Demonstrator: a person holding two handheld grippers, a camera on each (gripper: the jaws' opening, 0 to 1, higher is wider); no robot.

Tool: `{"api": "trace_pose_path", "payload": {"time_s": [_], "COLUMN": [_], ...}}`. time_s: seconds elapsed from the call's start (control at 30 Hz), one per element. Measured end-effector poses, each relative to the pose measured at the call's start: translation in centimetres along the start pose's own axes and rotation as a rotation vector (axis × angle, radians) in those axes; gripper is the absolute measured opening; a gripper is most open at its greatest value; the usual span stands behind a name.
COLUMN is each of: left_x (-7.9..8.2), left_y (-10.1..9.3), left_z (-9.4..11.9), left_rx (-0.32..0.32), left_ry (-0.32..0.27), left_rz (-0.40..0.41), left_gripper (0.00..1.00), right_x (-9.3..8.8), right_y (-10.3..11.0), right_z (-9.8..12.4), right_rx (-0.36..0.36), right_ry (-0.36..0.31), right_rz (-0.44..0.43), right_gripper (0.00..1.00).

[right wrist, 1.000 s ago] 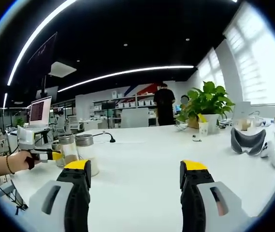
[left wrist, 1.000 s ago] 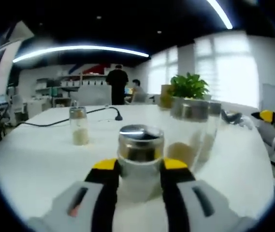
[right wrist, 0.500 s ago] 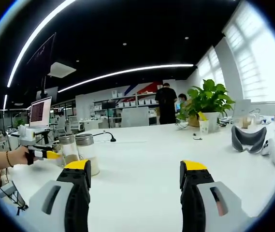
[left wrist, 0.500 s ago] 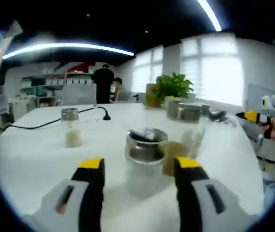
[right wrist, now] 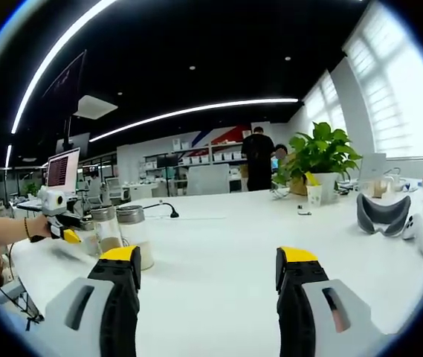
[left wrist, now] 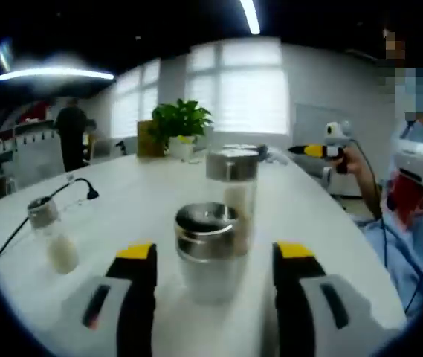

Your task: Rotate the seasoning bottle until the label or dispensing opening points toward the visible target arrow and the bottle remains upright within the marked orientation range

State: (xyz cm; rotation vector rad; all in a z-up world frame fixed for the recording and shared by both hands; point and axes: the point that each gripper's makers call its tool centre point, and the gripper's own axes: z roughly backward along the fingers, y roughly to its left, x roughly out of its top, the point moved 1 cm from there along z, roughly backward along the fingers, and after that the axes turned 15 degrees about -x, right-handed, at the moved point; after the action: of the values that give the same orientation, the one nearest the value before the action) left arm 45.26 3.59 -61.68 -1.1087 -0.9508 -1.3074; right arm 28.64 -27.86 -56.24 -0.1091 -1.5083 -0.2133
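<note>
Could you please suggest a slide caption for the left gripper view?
Open left gripper straddles a steel-lidded seasoning bottle on a white table.

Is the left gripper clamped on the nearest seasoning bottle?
No: the left gripper has both jaws standing apart from the seasoning bottle, with gaps on each side.

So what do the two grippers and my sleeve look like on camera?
Both the left gripper and right gripper have black fingers with yellow tips on grey bodies. A wristband circles the left wrist; the sleeve looks light blue.

Both views low over white table (right wrist: 218, 245), sharing plant (left wrist: 180, 123).
</note>
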Motion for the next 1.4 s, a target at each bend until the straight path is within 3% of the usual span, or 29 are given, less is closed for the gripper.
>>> {"api": "trace_pose_path", "payload": {"time_s": [0.07, 0.13, 0.2, 0.37, 0.57, 0.7, 0.9, 1.0, 1.13, 1.4], "left_x": [-0.3, -0.7, -0.8, -0.5, -0.8, -0.8, -0.8, -0.7, -0.7, -0.9], "left_y": [-0.3, -0.5, -0.3, 0.4, 0.5, 0.4, 0.4, 0.2, 0.1, 0.0], "left_z": [-0.5, -1.0, -1.3, -1.3, -1.2, -1.2, -1.4, -1.4, -1.3, -1.0], "left_rx": [-0.024, -0.054, -0.067, -0.049, -0.045, -0.035, 0.008, 0.032, 0.102, 0.214], "left_ry": [0.021, 0.04, 0.029, 0.009, 0.018, 0.019, -0.023, -0.016, -0.011, -0.012], "left_rz": [-0.005, -0.013, -0.004, -0.021, -0.025, -0.031, -0.018, -0.021, -0.009, 0.01], "left_gripper": [0.59, 0.61, 0.59, 0.36, 0.36, 0.36, 0.36, 0.36, 0.36, 0.36], "right_x": [0.1, 0.2, 0.2, 0.2, 0.7, 0.8, 0.7, 0.7, 1.1, 0.5], "right_y": [0.2, 0.3, 0.3, 0.0, -1.5, -1.4, -0.8, -0.9, -1.1, -0.4], "right_z": [0.1, 0.1, 0.0, 0.0, 0.3, 0.3, 0.3, 0.3, 0.3, 0.1], "right_rx": [0.011, 0.015, 0.017, 0.015, -0.034, -0.027, -0.001, -0.005, -0.009, 0.019], "right_ry": [-0.001, -0.007, -0.005, -0.005, -0.02, -0.024, -0.019, -0.023, -0.04, -0.014], "right_rz": [0.014, 0.01, 0.01, 0.015, 0.071, 0.074, 0.073, 0.075, 0.063, 0.065], "right_gripper": [0.76, 0.75, 0.75, 0.74, 0.74, 0.74, 0.74, 0.76, 0.83, 0.91]}}
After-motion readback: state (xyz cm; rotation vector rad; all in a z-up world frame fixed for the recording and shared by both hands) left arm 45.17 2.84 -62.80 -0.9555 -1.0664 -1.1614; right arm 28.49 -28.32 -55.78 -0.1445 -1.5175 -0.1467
